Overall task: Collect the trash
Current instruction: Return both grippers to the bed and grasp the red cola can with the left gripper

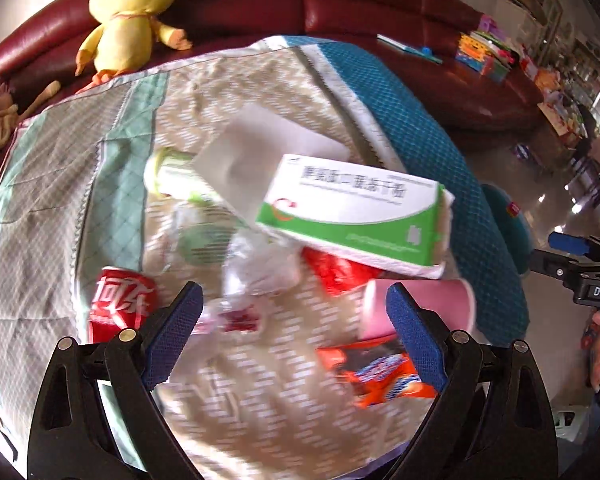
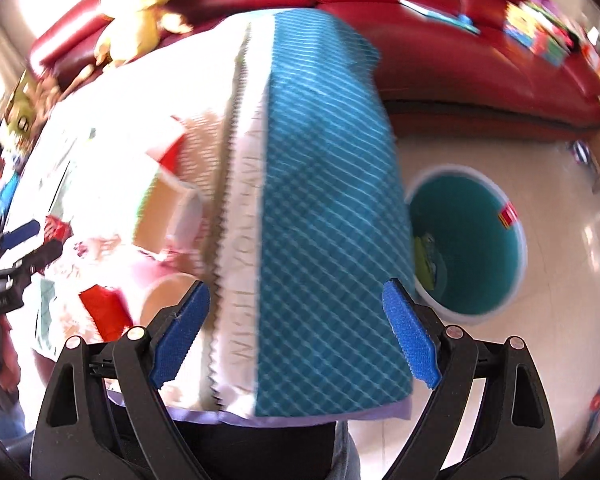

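Trash heaped on the cloth ahead of the wide, empty left gripper (image 1: 294,336).

A green-white box (image 1: 352,216), cola can (image 1: 118,304) and snack wrapper (image 1: 376,372) are seen (middle litter blurred); the right gripper (image 2: 296,332), also wide, is held over the cloth's (image 2: 324,200) edge, bin (image 2: 472,240) beyond.

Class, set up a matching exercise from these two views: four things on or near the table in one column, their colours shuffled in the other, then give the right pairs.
Things:
1. soda can
2. paper cup
3. plush chick
4. waste bin

Colours:
A. teal
B. yellow
C. red
D. pink

Pairs: 1-C, 2-D, 3-B, 4-A
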